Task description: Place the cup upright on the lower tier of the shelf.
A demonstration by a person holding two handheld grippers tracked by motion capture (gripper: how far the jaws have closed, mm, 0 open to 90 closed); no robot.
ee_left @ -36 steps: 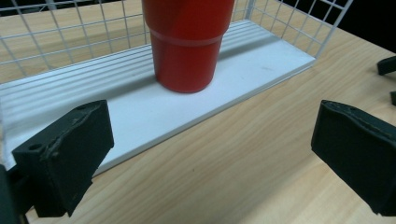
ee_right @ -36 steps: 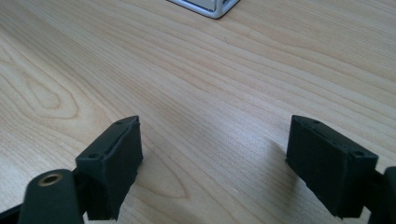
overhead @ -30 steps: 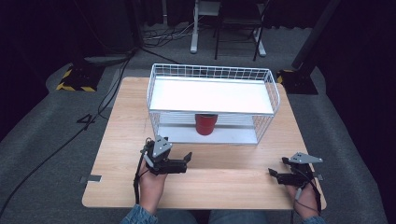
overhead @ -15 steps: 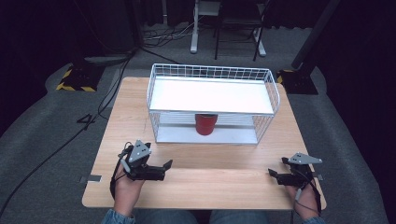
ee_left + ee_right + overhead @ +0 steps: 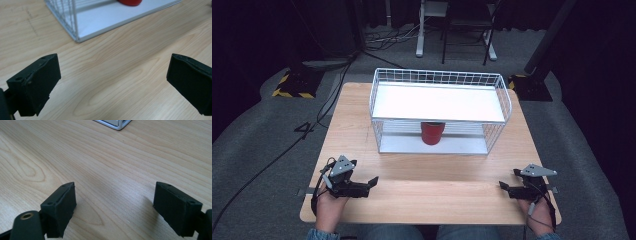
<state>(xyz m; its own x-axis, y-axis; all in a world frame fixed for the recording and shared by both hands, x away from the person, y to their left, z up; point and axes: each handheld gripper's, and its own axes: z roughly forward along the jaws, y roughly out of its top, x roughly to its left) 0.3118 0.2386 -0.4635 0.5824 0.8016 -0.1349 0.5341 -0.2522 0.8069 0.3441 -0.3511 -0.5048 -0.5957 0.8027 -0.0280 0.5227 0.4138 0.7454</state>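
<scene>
Both my claws, left claw [image 5: 371,183] and right claw [image 5: 503,186], rest released and empty near the counter [image 5: 447,192] front edge; red cup [image 5: 432,133] sits under the wire rack [image 5: 439,112]; next, presumably, reaching it.

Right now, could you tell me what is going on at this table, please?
A person holds the left gripper and the right gripper open and empty near the wooden table's front edge. A red cup stands on the lower level of the white wire rack, untouched.
</scene>
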